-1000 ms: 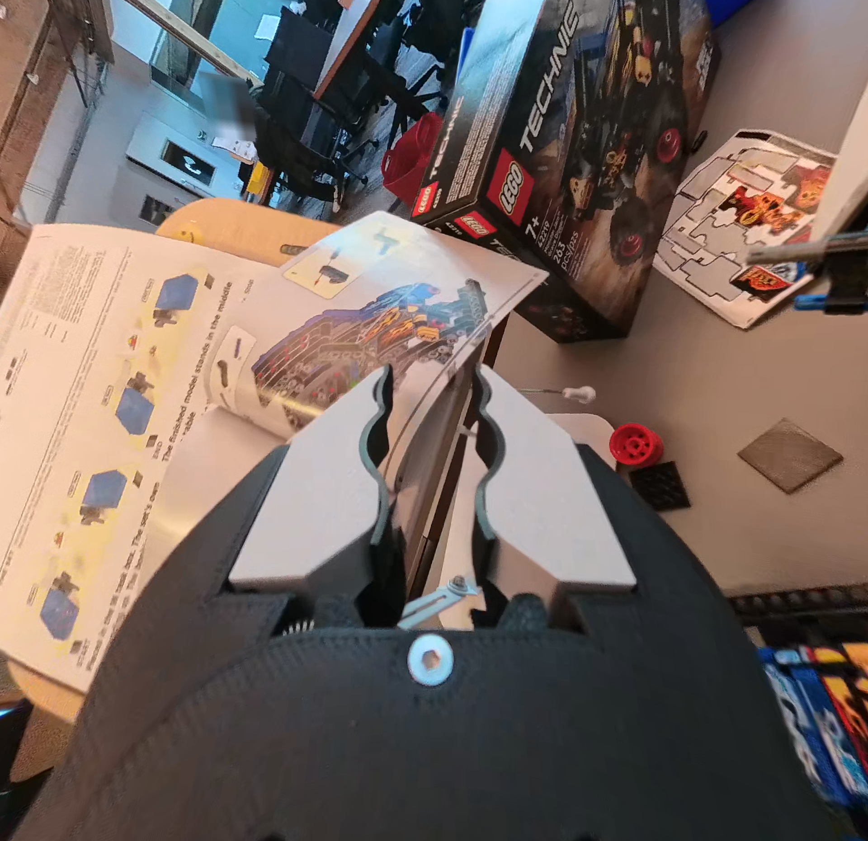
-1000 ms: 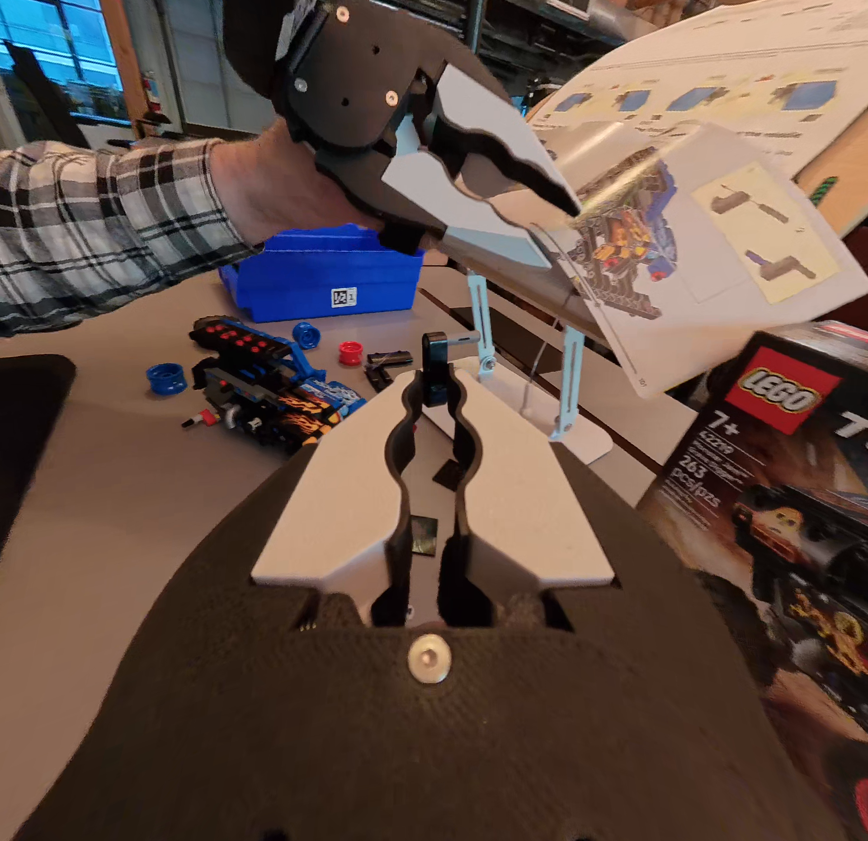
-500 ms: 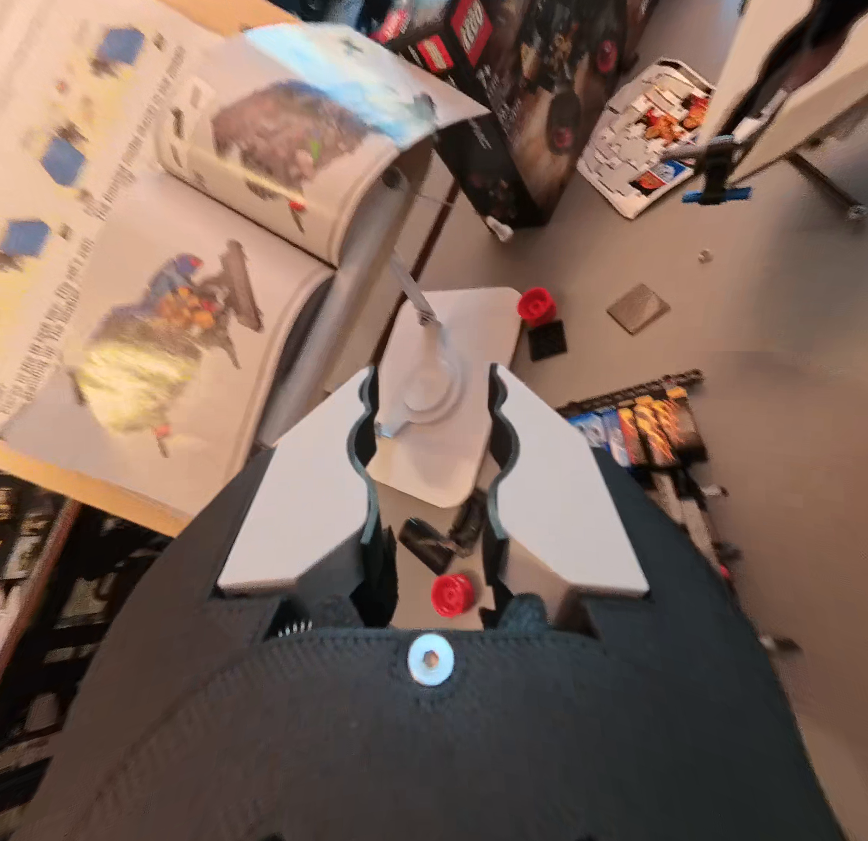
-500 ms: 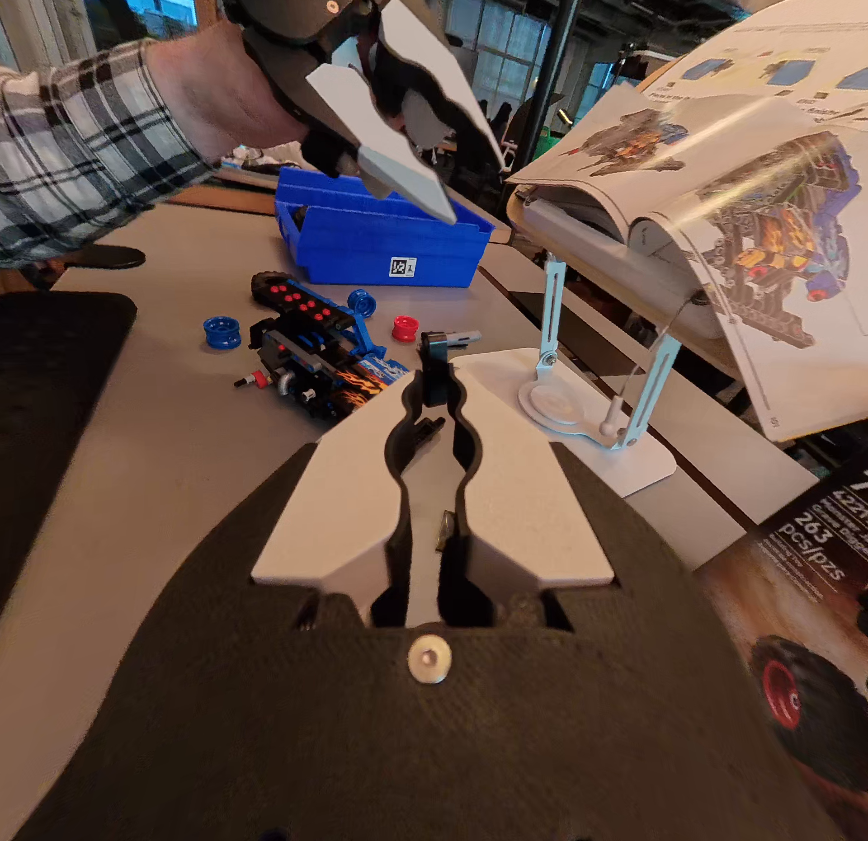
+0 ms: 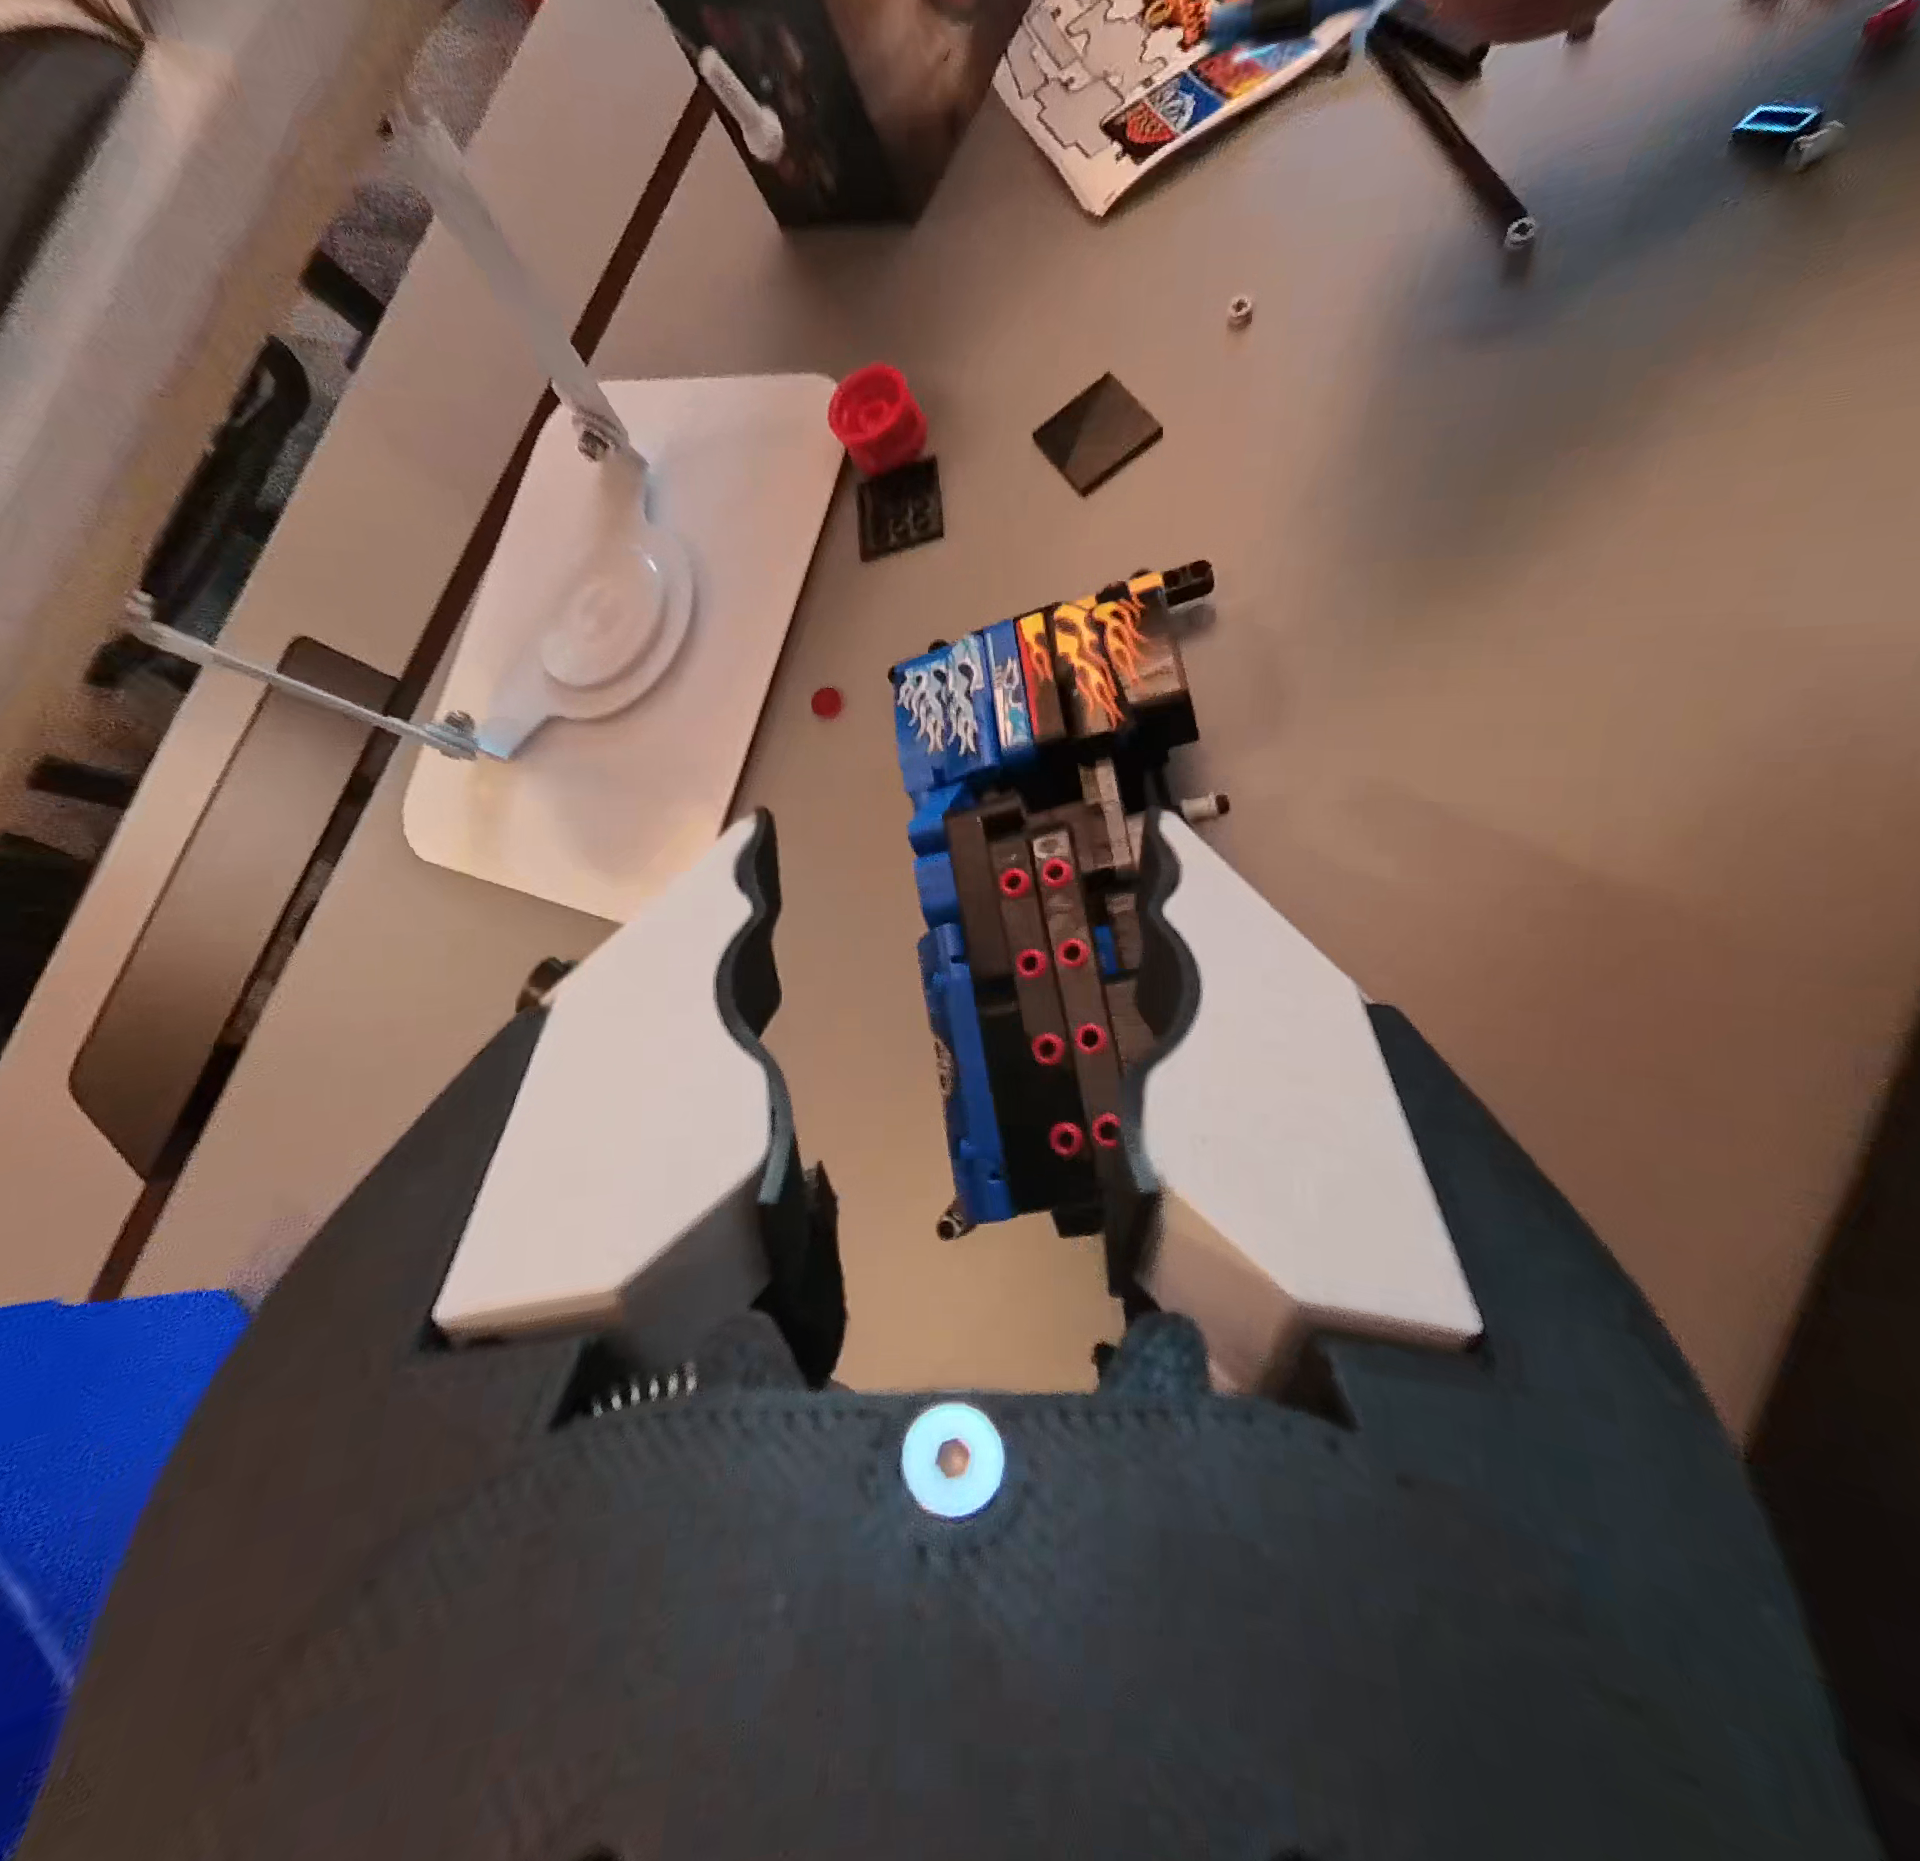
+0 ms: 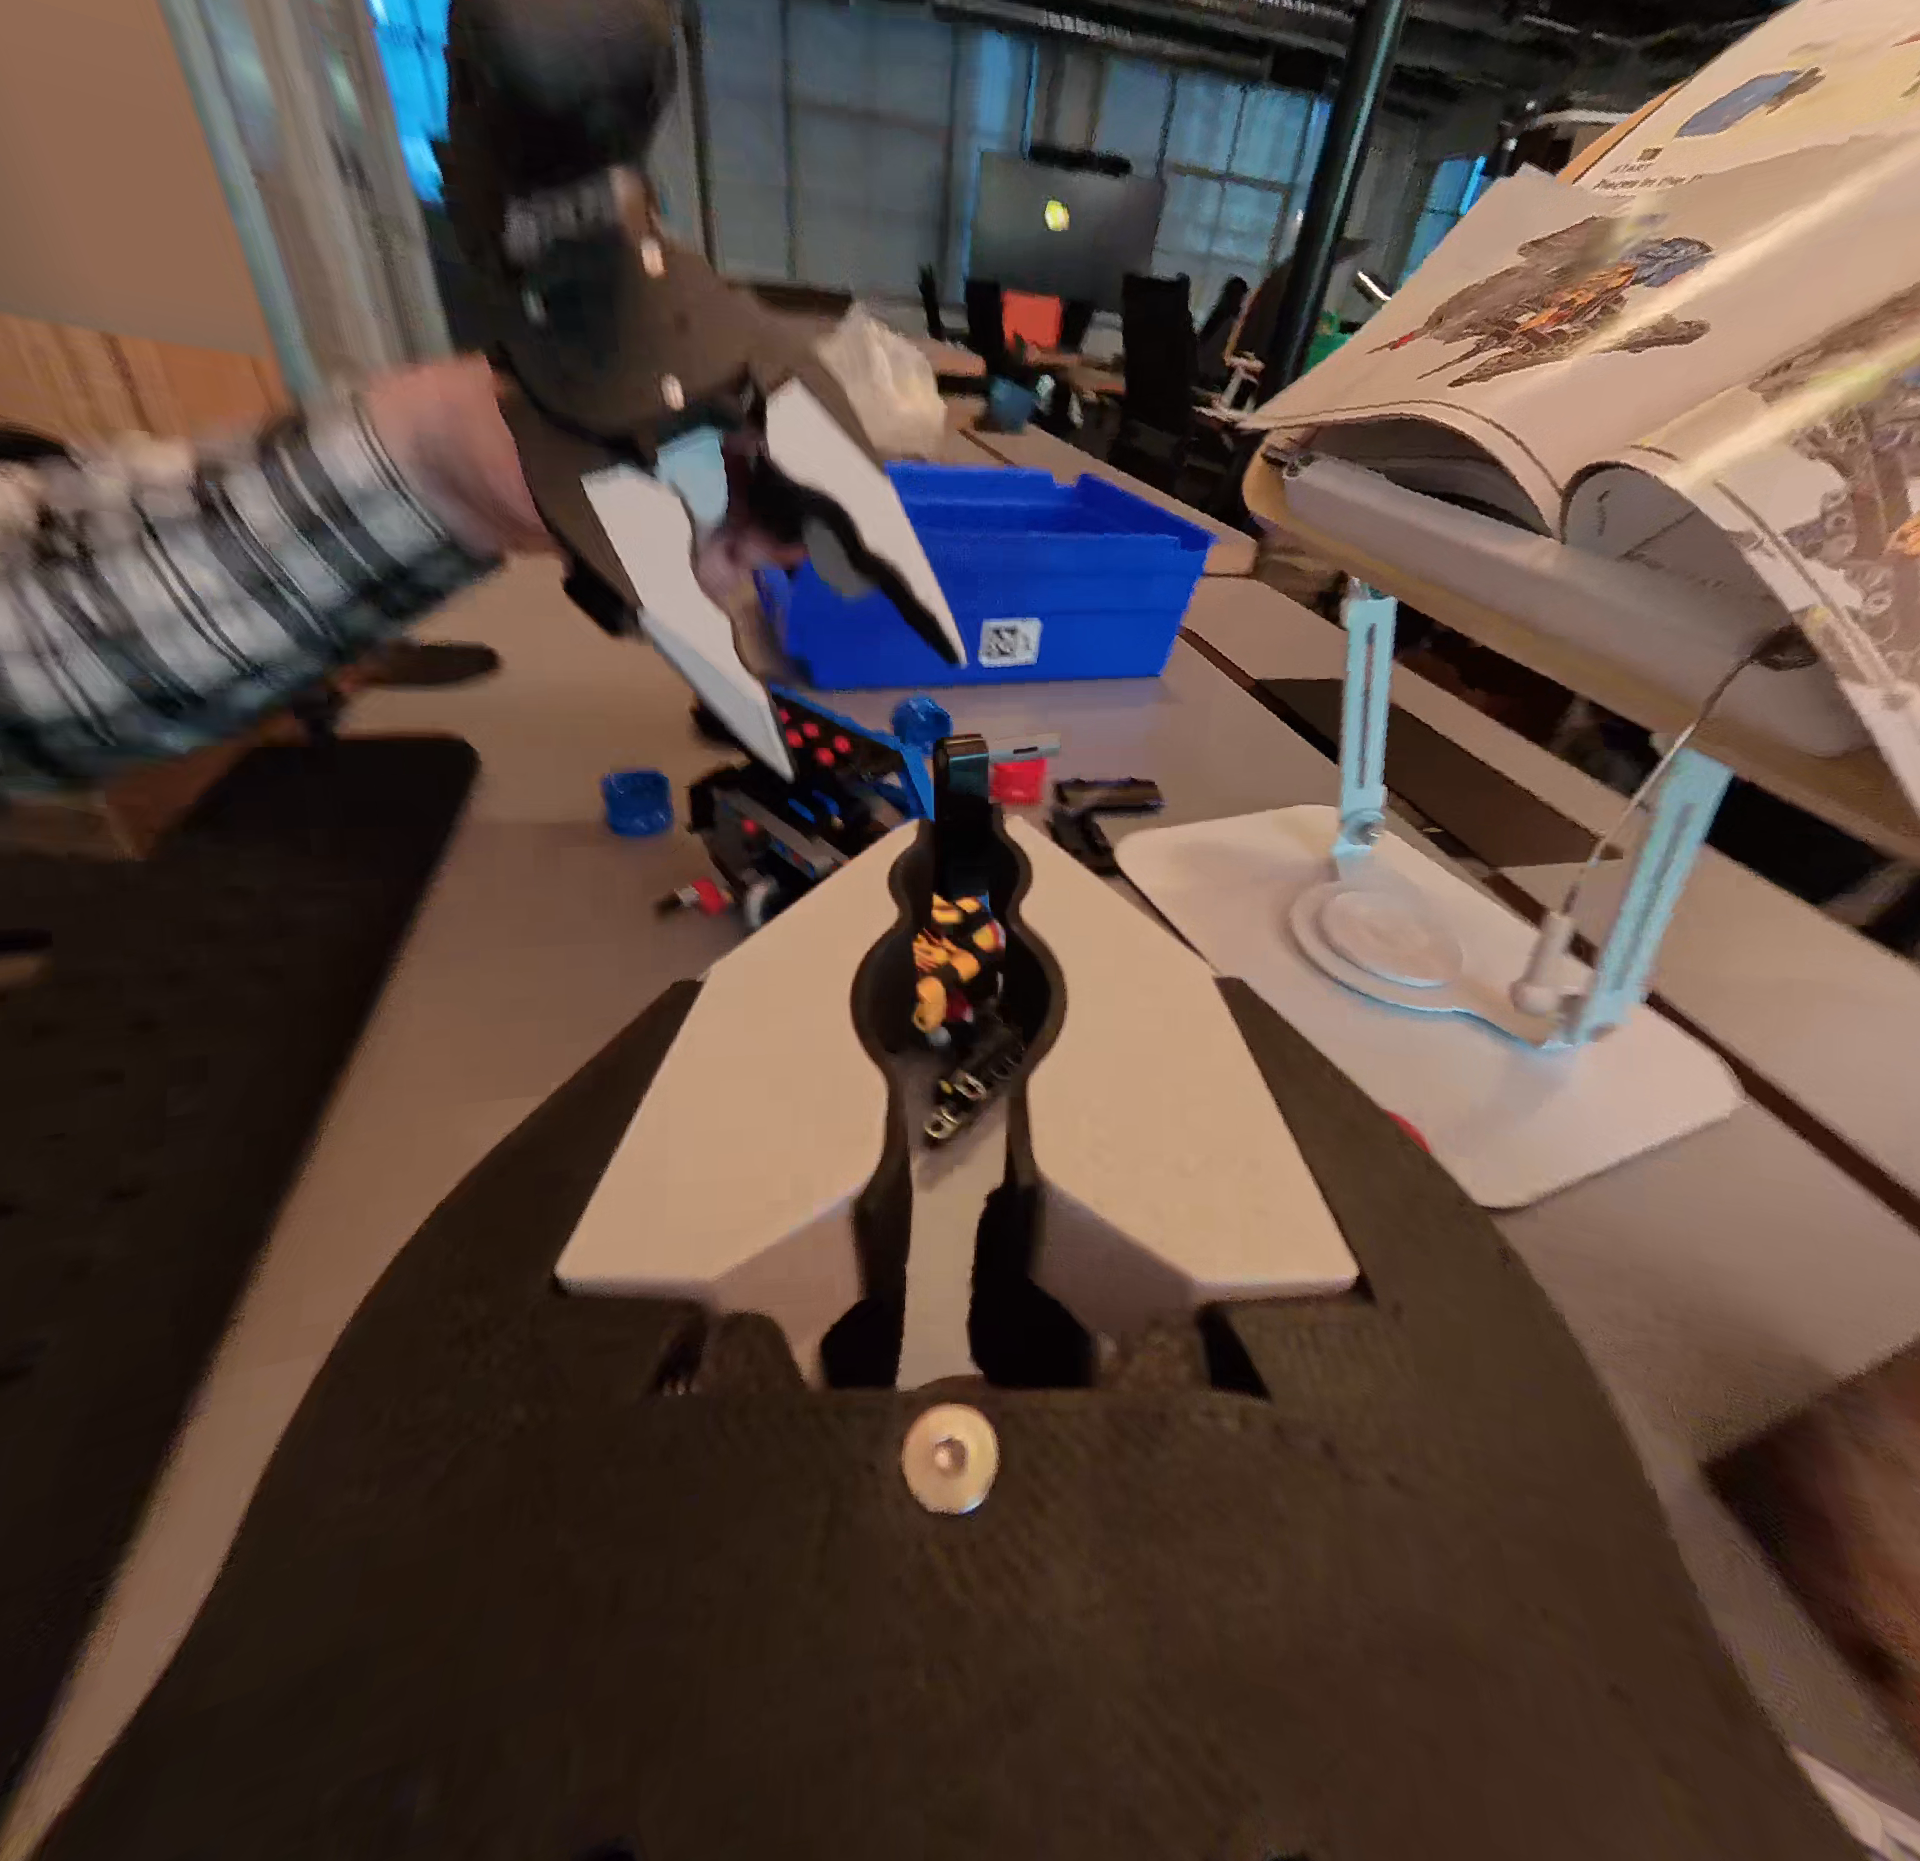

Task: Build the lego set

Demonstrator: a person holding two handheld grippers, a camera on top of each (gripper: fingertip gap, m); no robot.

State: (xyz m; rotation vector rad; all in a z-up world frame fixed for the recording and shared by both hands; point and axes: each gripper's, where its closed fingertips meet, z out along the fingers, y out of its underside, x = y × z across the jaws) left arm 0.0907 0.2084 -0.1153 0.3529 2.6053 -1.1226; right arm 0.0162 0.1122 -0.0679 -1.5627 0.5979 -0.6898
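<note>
**Left gripper spread over the model, right gripper pinching a small black piece**

The left gripper (image 5: 961, 845) hangs above the grey tabletop (image 5: 1507, 772) with its two pale fingers spread wide. Between and just beyond them lies the half-built blue and black lego vehicle (image 5: 1039, 928), long and narrow, with red pins along its black top and flame stickers at its far end. The right-hand finger overlaps the vehicle's edge; whether it touches cannot be told from here. From the right wrist view that same gripper (image 6: 769, 606) shows blurred, tips angled down onto the vehicle (image 6: 790, 814), held by a hand in a checked sleeve (image 6: 208, 585).

The right gripper (image 6: 961, 845) has its fingers drawn close together, clamped on a small black lego piece with a grey pin (image 6: 971, 772) that stands up past the tips. It sits near the vehicle, just this side of it.

A red lego wheel hub (image 5: 876, 427) rests beside the white base of the book stand (image 5: 644, 606). The open instruction booklet (image 6: 1621, 336) lies on that stand, and a blue plastic bin (image 6: 997, 575) sits behind.
</note>
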